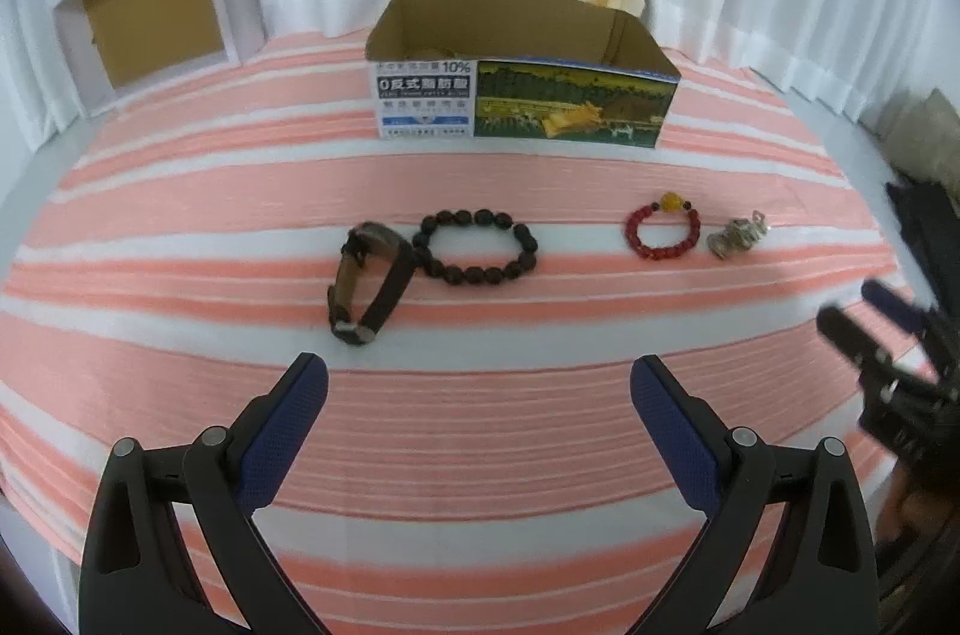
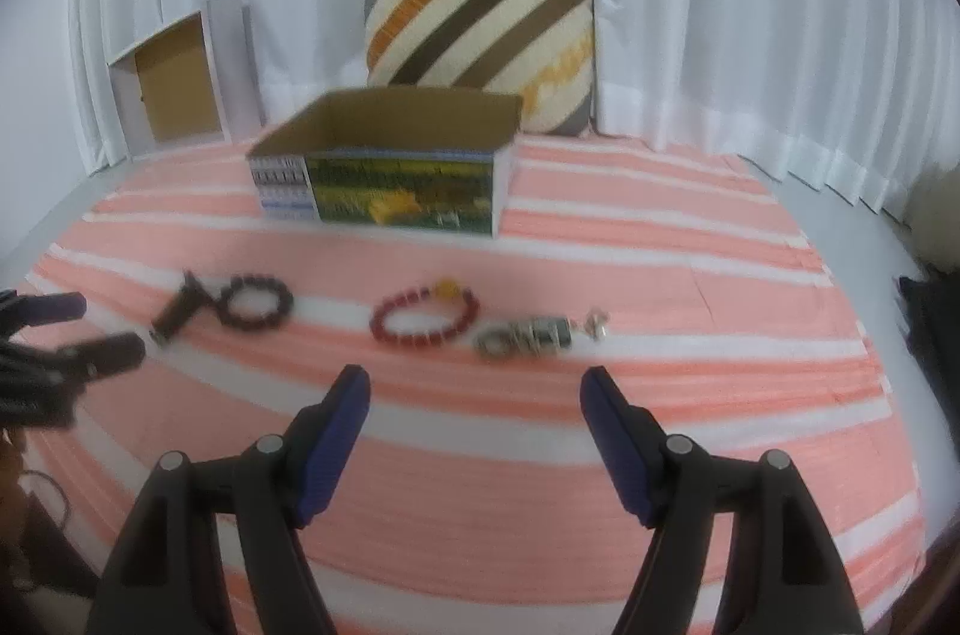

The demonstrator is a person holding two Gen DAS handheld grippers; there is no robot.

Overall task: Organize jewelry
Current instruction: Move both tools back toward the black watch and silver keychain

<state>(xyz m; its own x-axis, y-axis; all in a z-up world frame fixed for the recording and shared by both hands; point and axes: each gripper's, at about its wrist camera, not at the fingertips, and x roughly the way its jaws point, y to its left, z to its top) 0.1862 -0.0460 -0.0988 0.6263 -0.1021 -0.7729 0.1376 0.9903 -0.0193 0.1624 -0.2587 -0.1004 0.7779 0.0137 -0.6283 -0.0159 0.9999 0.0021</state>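
Jewelry untouched; left gripper and right gripper hovered low, jaws spread, empty.
Watch touched dark bracelet; red bracelet lay beside silver piece.

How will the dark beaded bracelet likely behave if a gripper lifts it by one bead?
The dark beaded bracelet is a loop of separate round beads, so it would probably sag rather than stay round. Its rounded beads may slip from the pads. It touches the watch, which could get nudged.

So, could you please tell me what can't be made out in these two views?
- Printed box contents: near wall hides them, both views.
- Silver piece: blurred in the right wrist view, small in the left; type unclear.
- Watch: blurred, right wrist view.
- Right gripper: blurred at the left view's edge.
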